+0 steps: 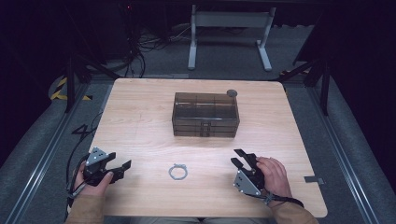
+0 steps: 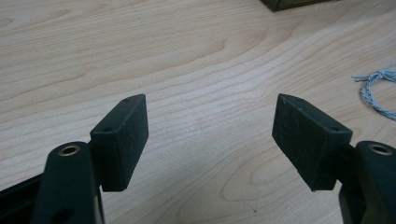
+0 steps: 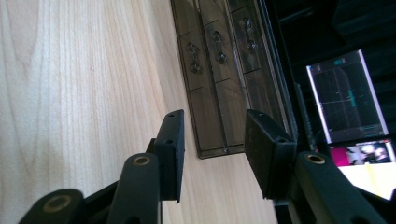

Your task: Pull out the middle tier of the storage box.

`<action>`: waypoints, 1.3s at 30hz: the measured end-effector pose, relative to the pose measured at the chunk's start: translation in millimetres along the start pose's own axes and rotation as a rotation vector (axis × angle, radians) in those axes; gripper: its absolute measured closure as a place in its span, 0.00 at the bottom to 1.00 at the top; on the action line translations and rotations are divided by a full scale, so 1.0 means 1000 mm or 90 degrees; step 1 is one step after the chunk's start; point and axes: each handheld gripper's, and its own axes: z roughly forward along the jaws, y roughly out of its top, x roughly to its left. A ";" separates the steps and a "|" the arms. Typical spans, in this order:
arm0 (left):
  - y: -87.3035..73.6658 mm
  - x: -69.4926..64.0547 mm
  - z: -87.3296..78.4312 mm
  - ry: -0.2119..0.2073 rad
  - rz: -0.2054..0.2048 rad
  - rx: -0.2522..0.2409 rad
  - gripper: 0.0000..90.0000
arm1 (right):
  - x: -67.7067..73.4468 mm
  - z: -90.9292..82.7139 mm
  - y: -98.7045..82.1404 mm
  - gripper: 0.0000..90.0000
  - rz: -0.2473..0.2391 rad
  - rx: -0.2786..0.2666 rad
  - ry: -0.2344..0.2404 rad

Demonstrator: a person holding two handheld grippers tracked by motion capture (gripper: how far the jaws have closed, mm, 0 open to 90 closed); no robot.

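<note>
A dark see-through drawer box [image 1: 205,114] stands at the middle of the wooden table [image 1: 140,126]; its drawer fronts [image 3: 219,70] face the person. A small grey cord ring [image 1: 178,171] lies near the front edge, between the two hands, and its edge shows as the cord ring [image 2: 376,91] in the left gripper view. My left gripper [image 1: 122,166] rests at the front left, open, with bare wood between its pads [image 2: 123,140]. My right gripper [image 1: 239,157] sits at the front right, turned on its side, open and aimed toward the box, nothing held.
A small grey round disc [image 1: 231,93] lies by the box's far right corner. Beyond the table stand a white frame's legs [image 1: 229,37] and cables on the floor. A lit screen [image 3: 348,93] shows in the right gripper view.
</note>
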 end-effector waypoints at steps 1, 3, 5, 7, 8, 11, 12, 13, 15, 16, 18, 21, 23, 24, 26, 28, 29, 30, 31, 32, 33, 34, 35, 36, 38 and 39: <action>0.000 0.000 0.000 0.000 0.000 0.000 0.31 | 0.001 0.000 0.001 0.66 -0.005 0.000 -0.001; 0.000 0.000 0.000 0.000 0.000 0.001 0.31 | 0.002 0.001 0.002 0.66 -0.018 0.004 -0.006; 0.000 0.000 0.000 0.000 0.001 0.000 0.31 | 0.004 0.002 0.002 0.65 -0.020 0.004 -0.008; 0.000 0.000 0.000 0.001 0.000 0.001 0.31 | 0.005 0.003 0.002 0.65 -0.019 0.003 -0.011; 0.000 0.000 0.000 0.001 0.001 0.001 0.31 | 0.005 0.003 0.002 0.65 -0.025 0.006 -0.016; 0.000 0.000 0.001 0.003 0.001 0.000 0.31 | 0.007 0.005 0.004 0.66 -0.042 0.017 -0.031; 0.000 0.000 0.001 0.002 0.002 0.001 0.31 | 0.008 0.006 0.005 0.67 -0.047 0.021 -0.034; 0.000 -0.001 0.001 0.002 0.001 0.002 0.31 | 0.009 0.009 0.007 0.67 -0.051 0.025 -0.038; 0.000 -0.001 0.001 0.002 0.001 0.002 0.31 | 0.011 0.012 0.008 0.68 -0.059 0.028 -0.039; 0.000 -0.001 0.001 0.002 0.001 0.001 0.31 | 0.011 0.012 0.008 0.68 -0.059 0.028 -0.039; 0.000 0.000 0.001 0.004 0.001 0.001 0.31 | 0.012 0.014 0.009 0.69 -0.074 0.032 -0.045; -0.001 -0.001 0.000 0.004 0.001 0.004 0.31 | 0.013 0.018 0.011 0.69 -0.084 0.036 -0.052; -0.002 -0.001 -0.001 0.001 0.002 0.006 0.31 | 0.012 0.021 0.013 0.69 -0.090 0.044 -0.053; -0.003 -0.001 -0.001 0.002 0.001 0.006 0.31 | 0.012 0.023 0.014 0.69 -0.093 0.045 -0.054; -0.004 0.000 -0.002 0.004 0.001 0.007 0.31 | 0.011 0.027 0.016 0.70 -0.099 0.047 -0.056; -0.006 0.000 -0.004 0.006 0.000 0.009 0.31 | 0.010 0.033 0.021 0.69 -0.101 0.053 -0.050; -0.006 0.000 -0.004 0.006 0.000 0.010 0.31 | 0.009 0.035 0.022 0.69 -0.104 0.052 -0.051; -0.007 0.000 -0.005 0.006 0.000 0.010 0.31 | 0.009 0.037 0.024 0.69 -0.103 0.050 -0.049; -0.008 0.001 -0.006 0.008 -0.002 0.009 0.31 | 0.009 0.038 0.025 0.69 -0.103 0.051 -0.052; -0.009 0.001 -0.007 0.009 -0.003 0.009 0.31 | 0.009 0.041 0.027 0.70 -0.112 0.050 -0.055; -0.009 0.002 -0.008 0.010 -0.004 0.010 0.31 | 0.009 0.043 0.029 0.70 -0.117 0.048 -0.056; -0.010 0.002 -0.009 0.013 -0.005 0.009 0.31 | 0.009 0.044 0.030 0.70 -0.120 0.046 -0.056; -0.011 0.002 -0.009 0.014 -0.006 0.008 0.31 | 0.009 0.046 0.031 0.70 -0.120 0.047 -0.059; -0.011 0.002 -0.009 0.014 -0.006 0.008 0.31 | 0.009 0.046 0.031 0.70 -0.120 0.047 -0.059; -0.012 0.003 -0.011 0.017 -0.012 0.006 0.31 | 0.008 0.050 0.033 0.70 -0.132 0.050 -0.064; -0.012 0.003 -0.011 0.018 -0.012 0.005 0.31 | 0.009 0.052 0.033 0.71 -0.134 0.051 -0.068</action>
